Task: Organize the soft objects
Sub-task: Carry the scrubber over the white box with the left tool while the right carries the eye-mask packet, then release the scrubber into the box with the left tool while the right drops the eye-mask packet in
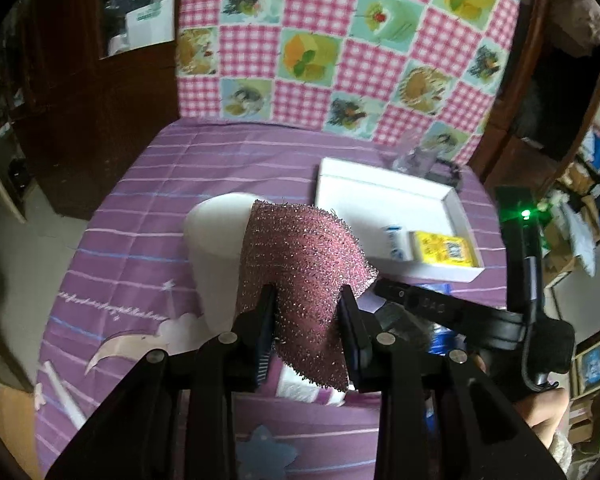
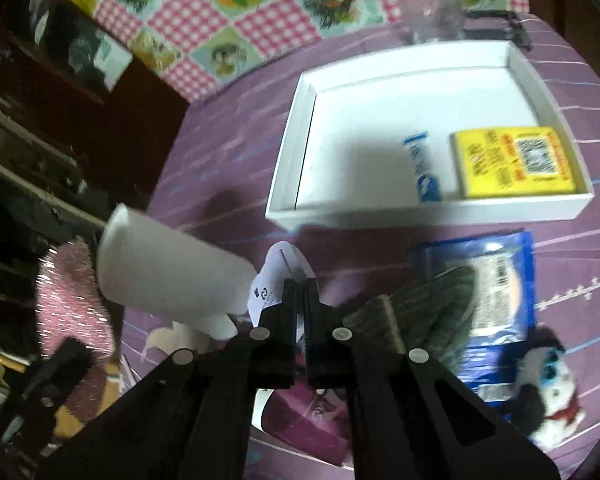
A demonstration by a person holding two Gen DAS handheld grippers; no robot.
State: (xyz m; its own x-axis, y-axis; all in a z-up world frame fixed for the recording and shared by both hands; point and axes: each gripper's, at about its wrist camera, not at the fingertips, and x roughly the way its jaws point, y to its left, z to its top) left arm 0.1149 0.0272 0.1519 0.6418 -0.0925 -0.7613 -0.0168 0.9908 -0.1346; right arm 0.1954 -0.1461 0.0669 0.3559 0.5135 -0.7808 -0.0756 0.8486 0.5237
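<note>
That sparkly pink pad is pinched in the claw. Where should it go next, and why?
Probably carry it rightward over the white tray and let go: the left gripper holds the pink scouring pad lifted, and the tray floor has bare room.

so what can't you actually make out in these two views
- Right wrist view: whether the right tool grips the white paper packet; its fingers sit nearly together and hide the contact.
- Left wrist view: the items under the pink scouring cloth held by the left tool; the cloth covers them.
- Right wrist view: print on the yellow box and blue packet, motion-blurred.
- Right wrist view: the plush toy, blurred at the edge.
</note>
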